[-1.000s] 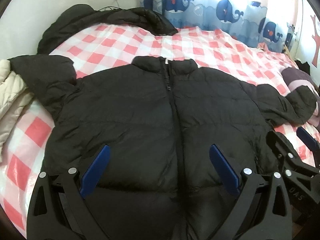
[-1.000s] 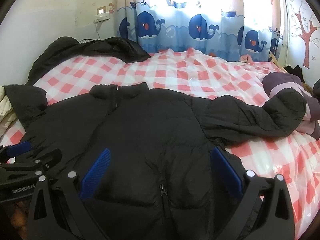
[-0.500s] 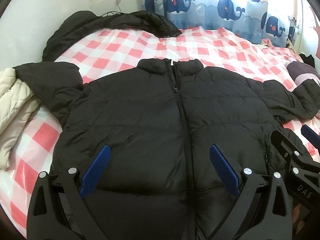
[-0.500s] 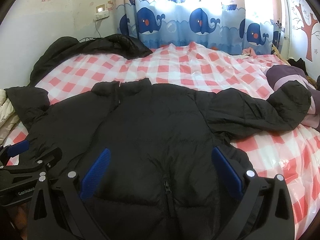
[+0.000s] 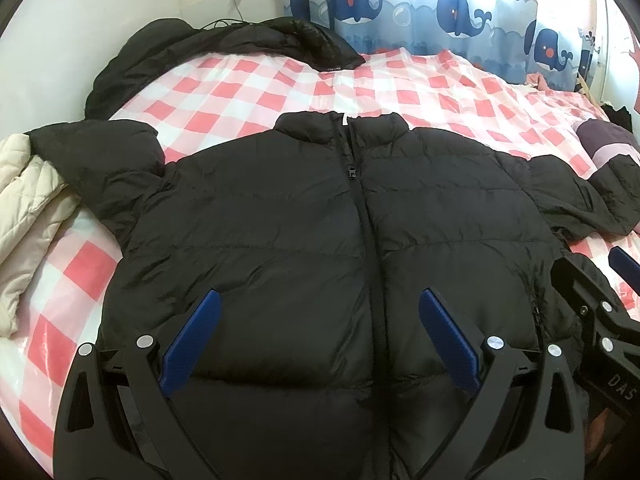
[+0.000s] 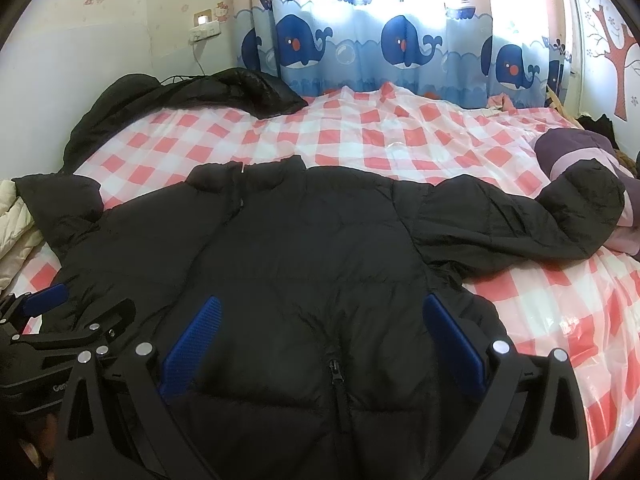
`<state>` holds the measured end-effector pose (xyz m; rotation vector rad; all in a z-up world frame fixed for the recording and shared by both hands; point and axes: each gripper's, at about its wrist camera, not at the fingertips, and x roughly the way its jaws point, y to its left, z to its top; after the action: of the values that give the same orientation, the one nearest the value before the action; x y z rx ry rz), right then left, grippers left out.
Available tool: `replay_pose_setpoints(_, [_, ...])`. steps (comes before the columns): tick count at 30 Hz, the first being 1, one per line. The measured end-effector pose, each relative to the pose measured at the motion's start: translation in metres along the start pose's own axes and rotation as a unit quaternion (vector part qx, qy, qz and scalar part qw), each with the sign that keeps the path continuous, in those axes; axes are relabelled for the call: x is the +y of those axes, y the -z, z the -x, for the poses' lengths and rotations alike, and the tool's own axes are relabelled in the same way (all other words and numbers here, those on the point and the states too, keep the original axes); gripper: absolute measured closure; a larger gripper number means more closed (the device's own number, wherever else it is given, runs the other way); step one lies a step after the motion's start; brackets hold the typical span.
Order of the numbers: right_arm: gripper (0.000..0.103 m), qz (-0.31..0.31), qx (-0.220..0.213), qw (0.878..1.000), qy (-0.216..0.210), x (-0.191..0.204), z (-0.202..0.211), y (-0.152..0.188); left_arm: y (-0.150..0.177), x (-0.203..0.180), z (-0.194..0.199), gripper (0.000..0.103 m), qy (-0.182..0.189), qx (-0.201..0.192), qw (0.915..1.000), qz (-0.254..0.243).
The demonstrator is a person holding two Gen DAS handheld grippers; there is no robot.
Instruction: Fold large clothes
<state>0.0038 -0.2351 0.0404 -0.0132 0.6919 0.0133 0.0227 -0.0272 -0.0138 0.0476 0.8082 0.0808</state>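
Pink-and-white checked bedding [image 5: 420,92] covers the bed, with a whale-print curtain [image 6: 400,44] at its far side. One black puffer jacket [image 5: 280,220] lies flat and zipped on it, front up, collar toward the curtain, one sleeve spread to each side. Its lower hem area sits directly beneath both claws. The left gripper [image 5: 320,336] hangs over the jacket's lower front, its two blue fingers [image 5: 192,340] spread wide and holding nothing. The right gripper [image 6: 320,340] is just beside it, over the hem near the zipper pull, equally wide and empty. Whether either touches the fabric cannot be told. One cream quilted garment [image 5: 24,208] lies under the left sleeve, one dark coat [image 6: 180,92] by the wall, one purple garment [image 6: 572,152] at the right sleeve's cuff.
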Motion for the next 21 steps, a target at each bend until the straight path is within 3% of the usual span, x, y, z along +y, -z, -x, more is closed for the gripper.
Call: replay_pose_setpoints(21, [0.006, 0.001, 0.005, 1.000, -0.003, 0.0026, -0.0018, 0.0017, 0.0022, 0.0004, -0.0035, 0.008, -0.002, 0.002, 1.0000, 0.000])
